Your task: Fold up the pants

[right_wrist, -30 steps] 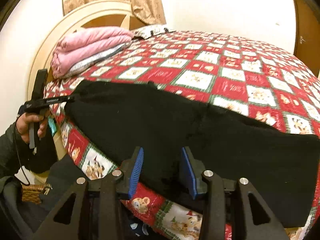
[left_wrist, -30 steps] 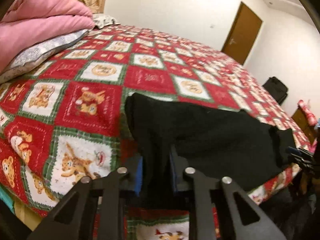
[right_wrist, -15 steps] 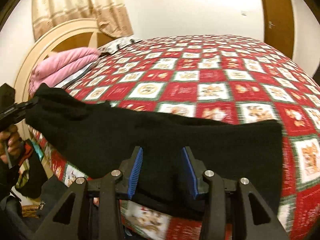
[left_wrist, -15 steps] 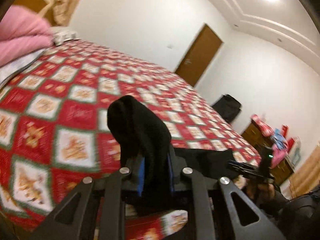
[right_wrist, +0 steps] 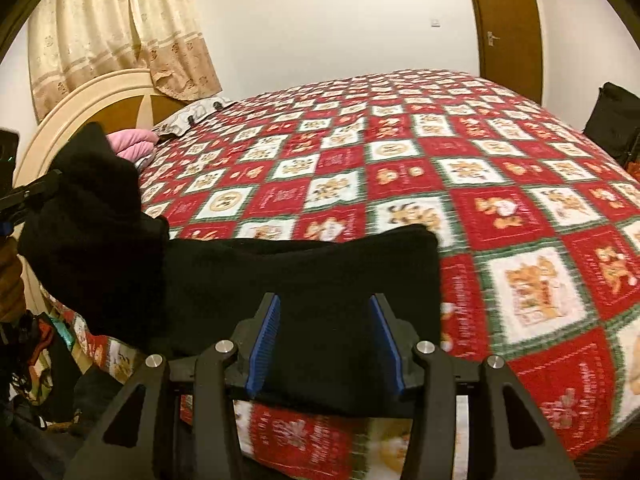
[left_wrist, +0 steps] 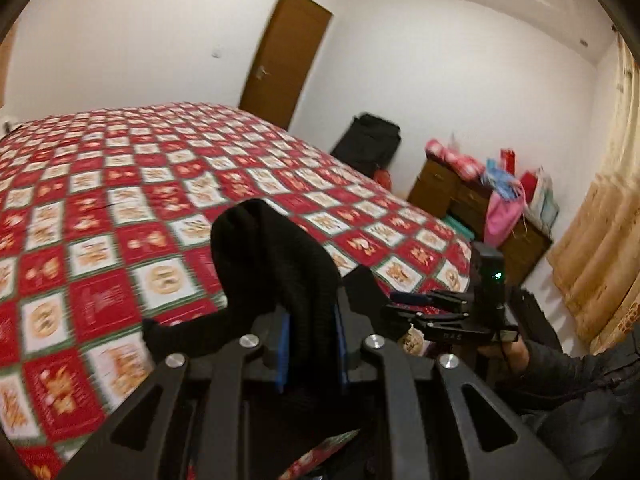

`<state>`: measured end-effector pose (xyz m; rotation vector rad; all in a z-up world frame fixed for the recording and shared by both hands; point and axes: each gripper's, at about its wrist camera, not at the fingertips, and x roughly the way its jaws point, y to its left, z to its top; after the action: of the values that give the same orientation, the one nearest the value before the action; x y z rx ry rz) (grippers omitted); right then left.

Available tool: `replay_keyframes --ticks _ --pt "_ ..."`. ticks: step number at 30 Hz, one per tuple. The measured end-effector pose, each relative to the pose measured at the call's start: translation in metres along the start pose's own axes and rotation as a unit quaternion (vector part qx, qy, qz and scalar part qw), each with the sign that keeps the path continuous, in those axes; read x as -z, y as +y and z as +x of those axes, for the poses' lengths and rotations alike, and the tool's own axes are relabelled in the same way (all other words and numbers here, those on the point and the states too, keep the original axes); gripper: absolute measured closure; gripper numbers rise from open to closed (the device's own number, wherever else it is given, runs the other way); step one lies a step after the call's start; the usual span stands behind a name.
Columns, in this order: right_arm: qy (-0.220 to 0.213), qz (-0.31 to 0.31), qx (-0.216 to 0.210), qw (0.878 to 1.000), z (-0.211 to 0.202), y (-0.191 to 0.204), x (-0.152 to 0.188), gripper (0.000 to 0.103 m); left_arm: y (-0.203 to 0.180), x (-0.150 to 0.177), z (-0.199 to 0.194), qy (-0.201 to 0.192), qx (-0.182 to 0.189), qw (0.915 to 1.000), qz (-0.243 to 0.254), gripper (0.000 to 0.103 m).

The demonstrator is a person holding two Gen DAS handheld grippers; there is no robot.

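Black pants point(right_wrist: 304, 280) lie along the near edge of the bed. My left gripper point(left_wrist: 310, 344) is shut on one end of the pants point(left_wrist: 276, 264) and holds it bunched up above the quilt; the lifted end shows at the left of the right wrist view point(right_wrist: 92, 208). My right gripper point(right_wrist: 324, 340) is open, its blue pads on either side of the flat part of the pants near their right end, just above the cloth. It also shows in the left wrist view point(left_wrist: 448, 312), held in a hand.
The bed carries a red, white and green patchwork quilt point(right_wrist: 440, 152). Pink bedding point(right_wrist: 136, 146) lies by the headboard point(right_wrist: 92, 108). A wooden dresser point(left_wrist: 480, 208) with bags, a black suitcase point(left_wrist: 368, 140), a door point(left_wrist: 288, 56) and curtains point(left_wrist: 600, 248) surround the bed.
My left gripper has lifted its end of the pants and carried it to the right, towards the right gripper. The flat stretch of pants has grown shorter. The right gripper stays open.
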<state>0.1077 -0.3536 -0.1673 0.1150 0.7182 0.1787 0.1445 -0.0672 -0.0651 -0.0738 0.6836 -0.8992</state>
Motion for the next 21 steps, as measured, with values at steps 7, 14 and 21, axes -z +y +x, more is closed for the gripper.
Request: replay_keyframes --ticks 7,14,21 --pt "-0.009 0.038 0.028 0.999 -0.011 -0.041 0.004 0.054 -0.031 -0.022 0.041 0.046 0.011 0.9988 0.009 0.084" --pt "-0.021 0.063 0.035 0.997 -0.016 -0.059 0.007 0.054 -0.054 -0.024 0.089 0.086 -0.001 0.9960 0.024 0.084" --pt "-0.035 0.088 0.043 0.995 -0.018 -0.076 0.007 0.054 -0.069 -0.003 0.150 0.129 -0.050 0.9888 0.056 0.083"
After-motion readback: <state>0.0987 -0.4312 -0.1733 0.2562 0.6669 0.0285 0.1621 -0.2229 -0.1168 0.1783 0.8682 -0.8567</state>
